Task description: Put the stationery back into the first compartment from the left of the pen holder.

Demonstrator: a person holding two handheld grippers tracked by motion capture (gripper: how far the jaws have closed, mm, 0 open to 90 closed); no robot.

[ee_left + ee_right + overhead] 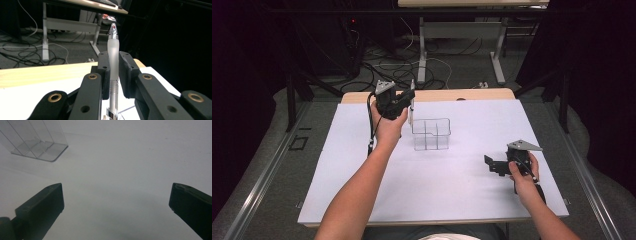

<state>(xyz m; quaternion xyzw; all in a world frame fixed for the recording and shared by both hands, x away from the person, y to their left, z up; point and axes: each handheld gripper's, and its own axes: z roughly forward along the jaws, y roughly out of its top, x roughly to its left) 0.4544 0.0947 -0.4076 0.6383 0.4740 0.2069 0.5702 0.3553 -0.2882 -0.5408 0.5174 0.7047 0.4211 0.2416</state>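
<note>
A pen (pixel 113 62) with a frosted barrel and silver parts stands upright between the jaws of my left gripper (pixel 113 71), which is shut on it. In the high view that left gripper (pixel 410 102) hangs above the table's far left, with the pen (pixel 411 107) just left of a clear divided plastic organizer (pixel 431 134). My right gripper (pixel 492 165) sits low at the table's right, jaws wide apart with nothing between them. In its own view the right gripper (pixel 116 202) faces bare white table, the organizer (pixel 37 142) at upper left.
A white sheet (pixel 447 185) covers the table, with a wooden strip (pixel 472 94) along the far edge. Beyond it are cables on the floor (pixel 397 65) and another desk's legs (pixel 498 55). A metal rail (pixel 257 190) runs along the left side.
</note>
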